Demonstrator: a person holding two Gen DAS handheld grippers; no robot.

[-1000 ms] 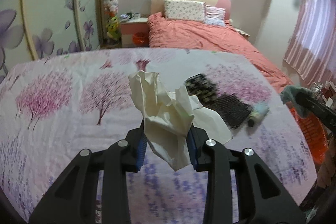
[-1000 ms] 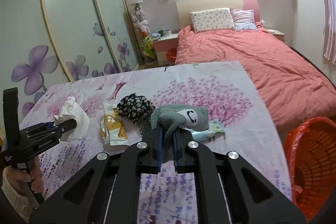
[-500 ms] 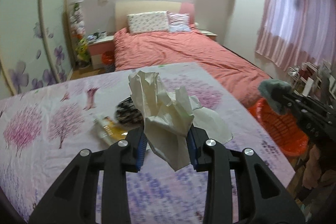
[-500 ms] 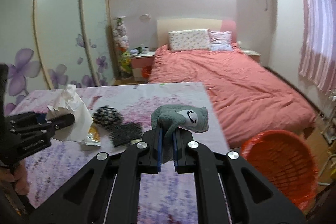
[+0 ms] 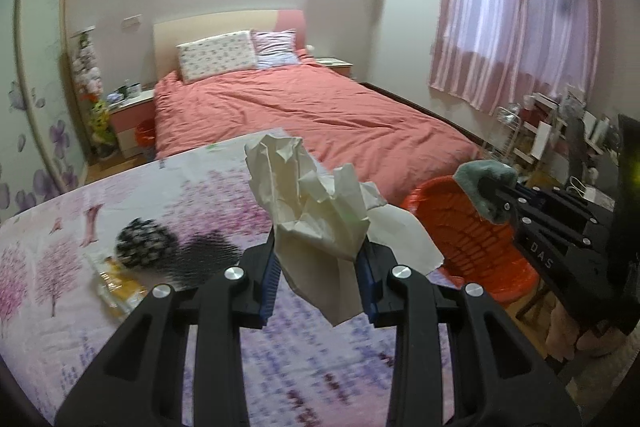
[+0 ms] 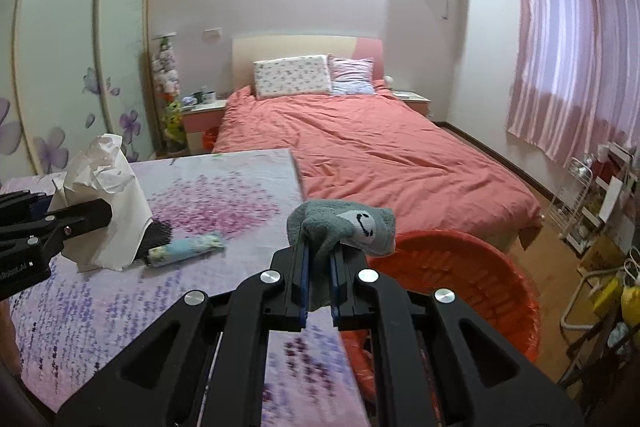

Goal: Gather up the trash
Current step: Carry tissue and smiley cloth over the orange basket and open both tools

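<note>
My left gripper is shut on a crumpled white paper, held above the flowered table; it also shows in the right wrist view. My right gripper is shut on a grey-green sock with a smiley face, held near the table's right edge, beside the orange basket. The sock and basket also show at the right of the left wrist view.
On the table lie black patterned socks, a yellow wrapper and a light-blue rolled item. A red bed stands behind. Shelves and clutter stand under the pink curtain at right.
Both grippers have swung right with their loads, from over the table toward the orange basket. The sock now hangs by the basket's rim. Both stay shut.
</note>
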